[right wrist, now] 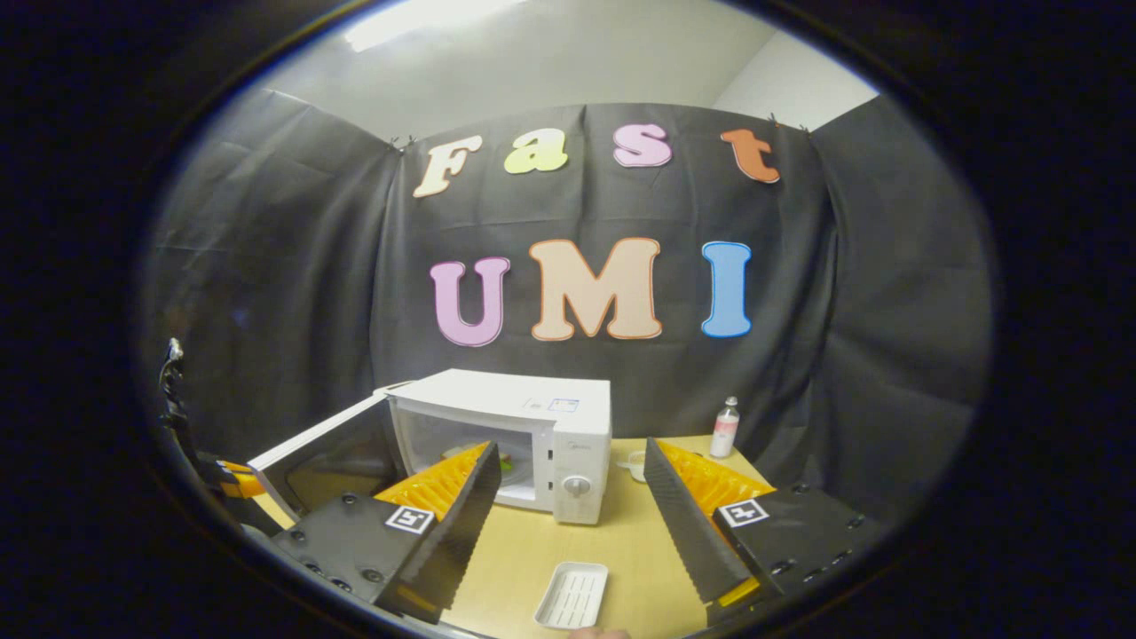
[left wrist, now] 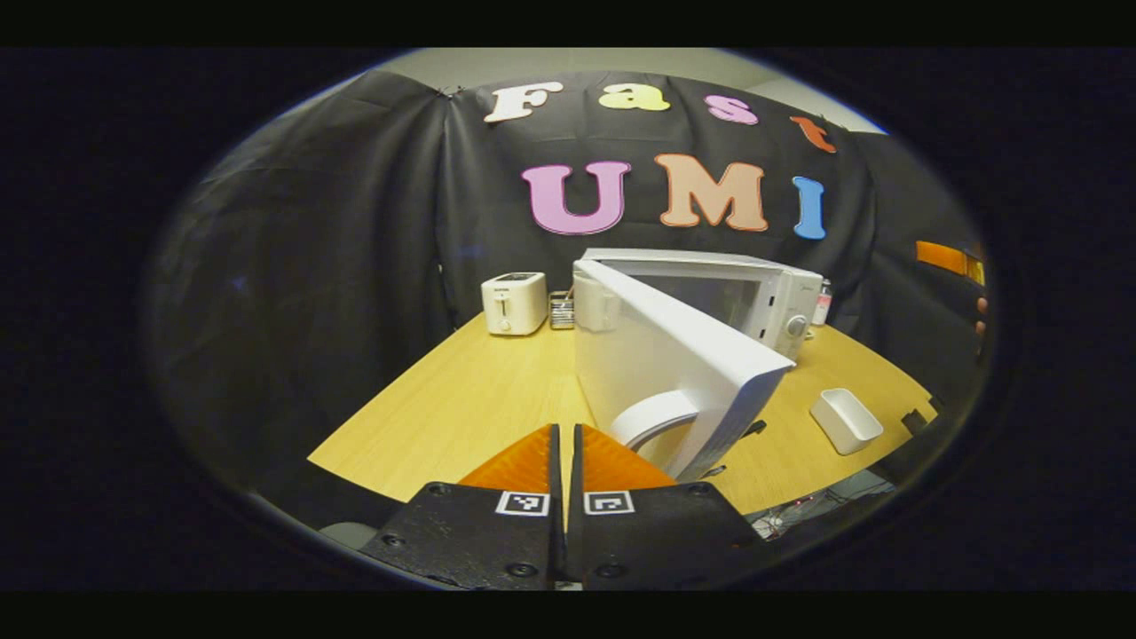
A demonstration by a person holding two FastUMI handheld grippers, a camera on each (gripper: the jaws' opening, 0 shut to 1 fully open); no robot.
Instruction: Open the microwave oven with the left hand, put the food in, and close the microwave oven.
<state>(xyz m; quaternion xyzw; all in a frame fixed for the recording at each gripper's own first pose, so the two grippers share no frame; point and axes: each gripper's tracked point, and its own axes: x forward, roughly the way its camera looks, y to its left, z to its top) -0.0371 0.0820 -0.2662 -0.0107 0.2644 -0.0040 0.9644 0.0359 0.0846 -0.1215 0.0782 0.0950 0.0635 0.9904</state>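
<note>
The white microwave (right wrist: 568,426) stands at the back of the wooden table (right wrist: 621,541) with its door (right wrist: 324,461) swung wide open to the left. Inside the cavity lies something yellow and green (right wrist: 504,461), partly hidden by my right gripper's left finger. My right gripper (right wrist: 572,510) hovers open in front of the oven, nothing between its fingers. In the left gripper view the door's outer face (left wrist: 657,351) is close, its curved handle (left wrist: 652,415) just right of my left gripper (left wrist: 565,448). That gripper is shut on nothing. The left gripper (right wrist: 226,479) also peeks in beside the door.
An empty white tray (right wrist: 572,593) lies on the table near the front, also seen as a tray (left wrist: 845,419) right of the door. A white toaster (left wrist: 513,302) and a small rack (left wrist: 561,311) stand back left. A bottle (right wrist: 725,428) and a small cup (right wrist: 632,461) stand right of the oven.
</note>
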